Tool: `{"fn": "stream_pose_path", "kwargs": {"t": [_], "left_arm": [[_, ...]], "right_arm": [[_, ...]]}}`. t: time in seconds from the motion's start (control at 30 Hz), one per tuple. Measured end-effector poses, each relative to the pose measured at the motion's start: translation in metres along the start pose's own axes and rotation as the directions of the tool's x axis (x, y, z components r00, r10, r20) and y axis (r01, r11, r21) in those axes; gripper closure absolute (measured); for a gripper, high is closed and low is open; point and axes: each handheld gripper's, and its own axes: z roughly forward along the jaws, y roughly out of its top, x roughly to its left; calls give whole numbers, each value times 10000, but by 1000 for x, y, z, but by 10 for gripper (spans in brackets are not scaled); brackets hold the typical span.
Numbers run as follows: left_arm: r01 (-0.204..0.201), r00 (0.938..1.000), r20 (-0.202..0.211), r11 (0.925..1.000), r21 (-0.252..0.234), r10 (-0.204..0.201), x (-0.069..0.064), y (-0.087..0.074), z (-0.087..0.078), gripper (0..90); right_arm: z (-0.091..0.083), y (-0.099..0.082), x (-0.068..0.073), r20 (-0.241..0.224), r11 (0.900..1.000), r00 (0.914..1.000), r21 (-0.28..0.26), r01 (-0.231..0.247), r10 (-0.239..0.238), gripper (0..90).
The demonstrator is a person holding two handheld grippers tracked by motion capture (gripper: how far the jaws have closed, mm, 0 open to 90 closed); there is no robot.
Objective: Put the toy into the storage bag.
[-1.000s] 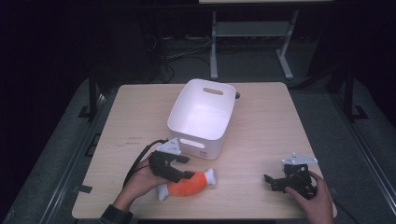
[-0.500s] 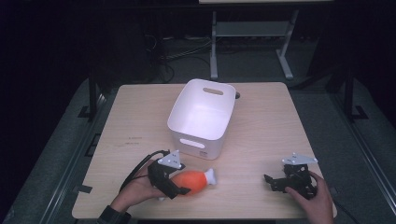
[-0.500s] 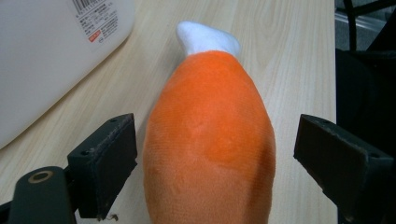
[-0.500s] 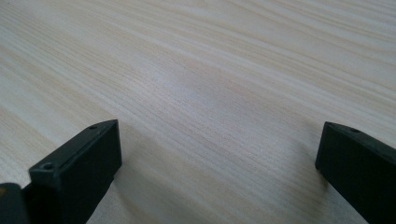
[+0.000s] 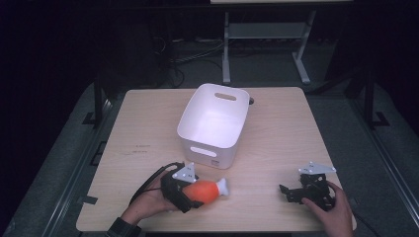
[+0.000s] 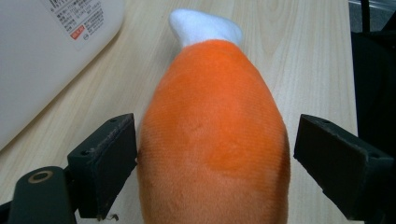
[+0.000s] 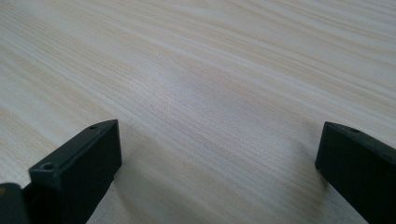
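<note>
The orange plush toy (image 6: 212,135) — drumstick-shaped, with a white tip at its far end — lies on the wooden table (image 5: 143,123) just in front of the white bin (image 5: 213,122), at that bin's near wall. The left gripper (image 5: 185,190) straddles the toy's fat end: in the left gripper view one jaw touches the orange flank while the other stands slightly clear of it, so the jaws are parted around the toy and not yet squeezing it. The right gripper (image 5: 291,191) rests on the table well to the right of the bin, jaws wide apart with bare wood between them.

The toy looks light and soft — velvety fabric that should give under pressure and not slip much. The broad orange body seems the best place to grip; the narrow white tip would offer less to hold.
</note>
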Motion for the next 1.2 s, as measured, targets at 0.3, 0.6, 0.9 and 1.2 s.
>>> {"fn": "stream_pose_path", "kwargs": {"t": [0.3, 0.6, 0.9, 1.2], "left_arm": [[-118, 9999, 20, 9994, 313, 117, 0, -3, 9, 125], [-309, 9994, -115, 9981, 528, 315, -1, -4, 15, 125], [-430, 9987, -254, 9961, 774, 451, -2, -3, 18, 128], [-254, 9995, -166, 9970, 734, 267, -1, -3, 15, 156]], "right_arm": [[0, 0, 0, 0, 10000, 10000, 1, -1, 1, 0], [0, 0, 0, 1, 10000, 10000, 1, -5, 5, 0], [0, 0, 0, 0, 10000, 10000, 1, 0, 0, 0], [0, 0, 0, 1, 10000, 10000, 0, -2, 2, 0]]}}
